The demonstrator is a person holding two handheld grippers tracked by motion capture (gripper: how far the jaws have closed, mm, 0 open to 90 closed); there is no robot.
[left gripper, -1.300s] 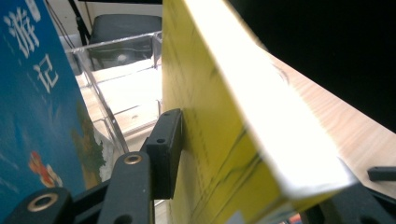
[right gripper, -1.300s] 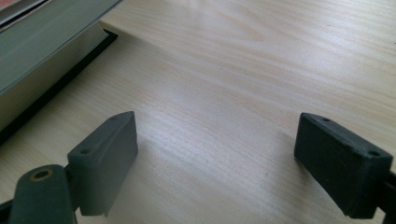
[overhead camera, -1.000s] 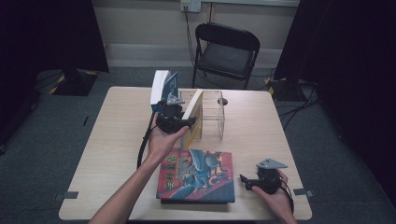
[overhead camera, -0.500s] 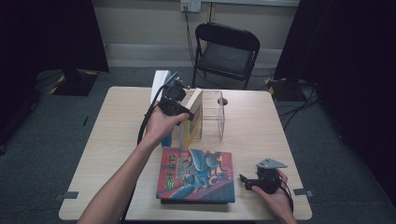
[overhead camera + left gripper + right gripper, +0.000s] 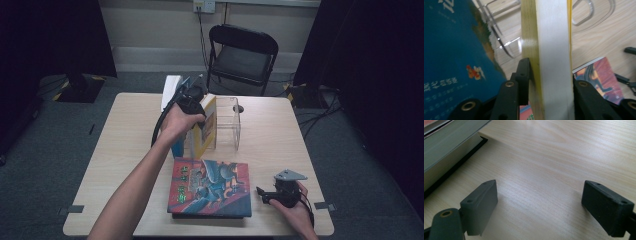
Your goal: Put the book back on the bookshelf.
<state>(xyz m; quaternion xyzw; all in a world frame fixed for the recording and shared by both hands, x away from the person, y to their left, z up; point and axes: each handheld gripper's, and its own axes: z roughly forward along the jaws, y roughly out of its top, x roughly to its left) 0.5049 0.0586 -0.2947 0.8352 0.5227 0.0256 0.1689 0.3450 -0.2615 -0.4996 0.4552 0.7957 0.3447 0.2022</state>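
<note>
Our left tool (image 5: pixel 546 82) has just been closing and now pinches the yellow book (image 5: pixel 551 50), upright by the clear rack (image 5: pixel 229 122). Our right tool (image 5: pixel 544 207) rests wide open, holding nothing, on the near-right counter (image 5: pixel 554 157).

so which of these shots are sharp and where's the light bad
High view: table evenly lit, room around it dark, picture a bit soft. Left gripper view: the yellow book between the jaws is blurred, with a pale glare patch on its cover. Right gripper view: fingertips soft, the wood grain behind them a little clearer.
</note>
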